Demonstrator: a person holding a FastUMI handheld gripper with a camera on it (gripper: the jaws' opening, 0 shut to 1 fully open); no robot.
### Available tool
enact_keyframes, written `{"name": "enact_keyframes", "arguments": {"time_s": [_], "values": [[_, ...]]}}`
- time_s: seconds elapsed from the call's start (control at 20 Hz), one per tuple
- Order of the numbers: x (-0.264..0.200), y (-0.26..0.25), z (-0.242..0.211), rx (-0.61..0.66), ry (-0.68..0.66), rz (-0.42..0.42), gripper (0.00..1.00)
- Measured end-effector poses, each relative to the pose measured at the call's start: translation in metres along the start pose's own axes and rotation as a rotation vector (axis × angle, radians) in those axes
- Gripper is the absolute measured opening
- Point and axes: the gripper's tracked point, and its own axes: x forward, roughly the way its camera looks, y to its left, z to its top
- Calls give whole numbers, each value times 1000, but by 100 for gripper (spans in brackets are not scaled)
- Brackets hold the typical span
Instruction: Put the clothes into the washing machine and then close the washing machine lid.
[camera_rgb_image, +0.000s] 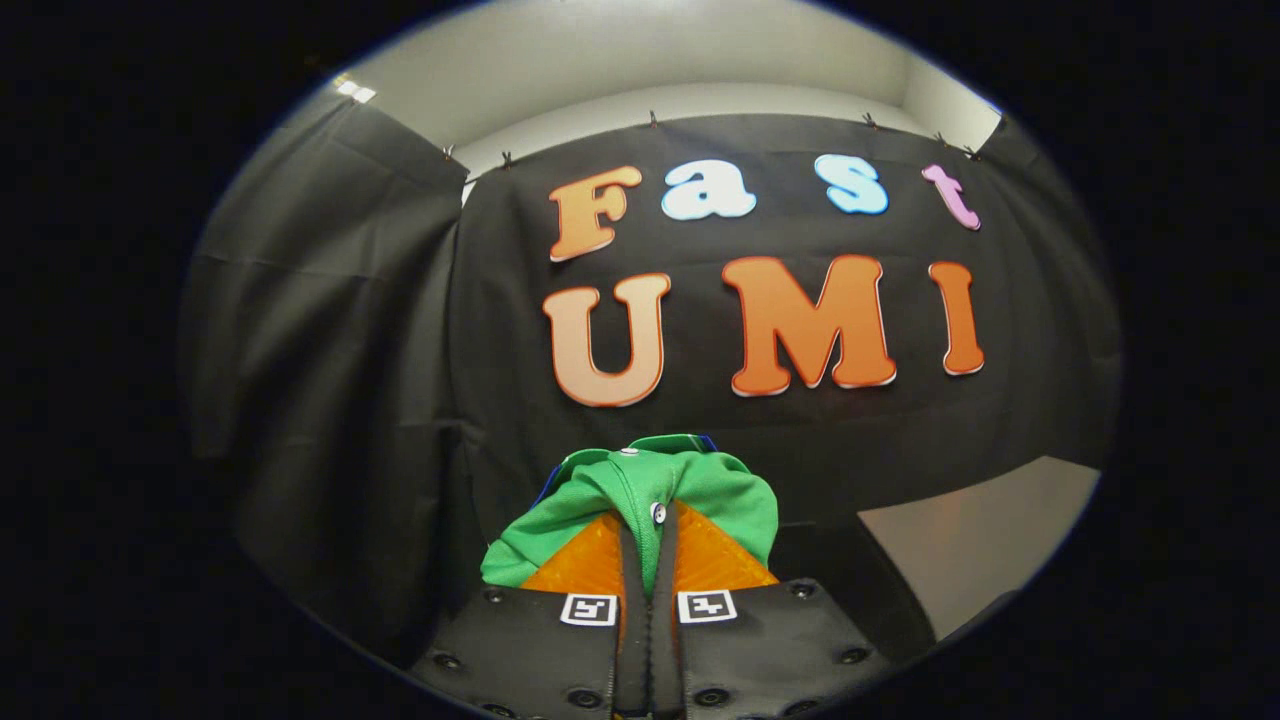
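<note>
A green garment (640, 485) with small white buttons is bunched up over and between my fingers. My gripper (648, 545) is shut on it, with a fold of the cloth pinched in the narrow gap between the two fingers. The garment is held up in the air in front of the booth's black cloth wall. A thin blue edge shows at the top of the bundle. The cloth drapes over both fingers and hides their tips.
The black cloth wall (400, 330) stands close ahead and wraps round to the left. A pale flat surface (980, 530) lies low down to the right of the fingers. A light ceiling (650, 60) runs above the wall.
</note>
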Motion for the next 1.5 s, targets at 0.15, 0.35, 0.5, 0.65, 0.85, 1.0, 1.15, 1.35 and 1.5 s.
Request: {"name": "enact_keyframes", "arguments": {"time_s": [0.15, 0.35, 0.5, 0.65, 0.85, 1.0, 1.15, 1.35, 1.5], "values": [[-7, 10, -27, 35, 110, -1, 9], [-21, 5, -58, 30, 242, -32, 9], [-29, 1, -78, 21, 326, -48, 9], [-41, 2, -97, 37, 425, -61, 9], [-55, 1, -127, 52, 583, -70, 9], [-62, 3, -153, 89, 705, -84, 9], [-77, 4, -173, 134, 858, -99, 9], [-97, 8, -184, 204, 1031, -144, 9], [-102, 11, -182, 211, 1075, -156, 9]]}}
